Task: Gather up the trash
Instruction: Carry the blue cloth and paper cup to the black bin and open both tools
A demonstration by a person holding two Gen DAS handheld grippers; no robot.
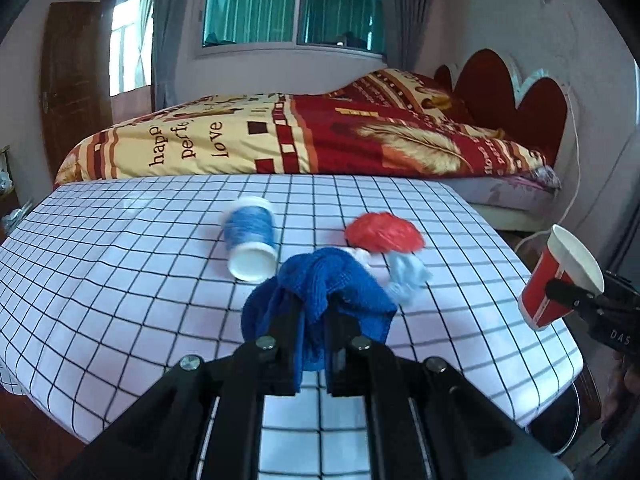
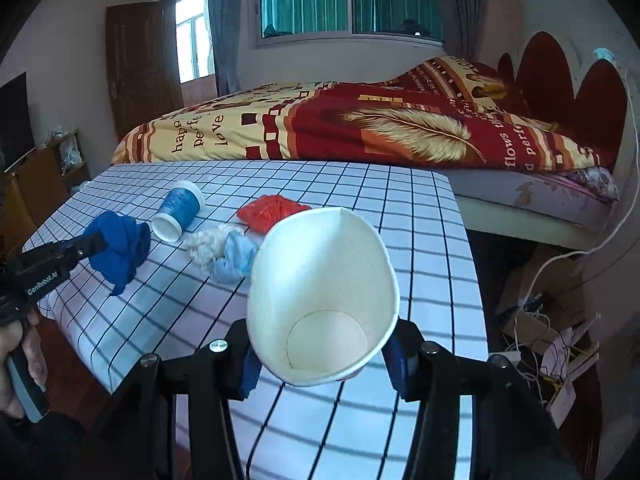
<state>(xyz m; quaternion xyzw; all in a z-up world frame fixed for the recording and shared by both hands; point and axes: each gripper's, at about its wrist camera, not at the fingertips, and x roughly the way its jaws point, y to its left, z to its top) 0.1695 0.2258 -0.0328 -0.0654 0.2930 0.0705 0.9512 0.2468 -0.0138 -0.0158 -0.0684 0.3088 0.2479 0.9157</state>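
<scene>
Left wrist view: a blue cloth [image 1: 320,292] is clenched in the left hand-held gripper [image 1: 312,312] above the checked worktop [image 1: 120,280]. At three o'clock, a red paper cup [image 1: 560,276] is grasped by the right hand-held gripper [image 1: 568,292]. A blue cup [image 1: 250,240] lies toppled at eleven o'clock, beside red crumpled trash [image 1: 384,232].

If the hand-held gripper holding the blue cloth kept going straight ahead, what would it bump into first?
Probably the white and pale blue crumpled wad lying just beyond the blue cloth in the left hand-held gripper, though the tipped blue cup sits close; depth is hard to judge.
</scene>
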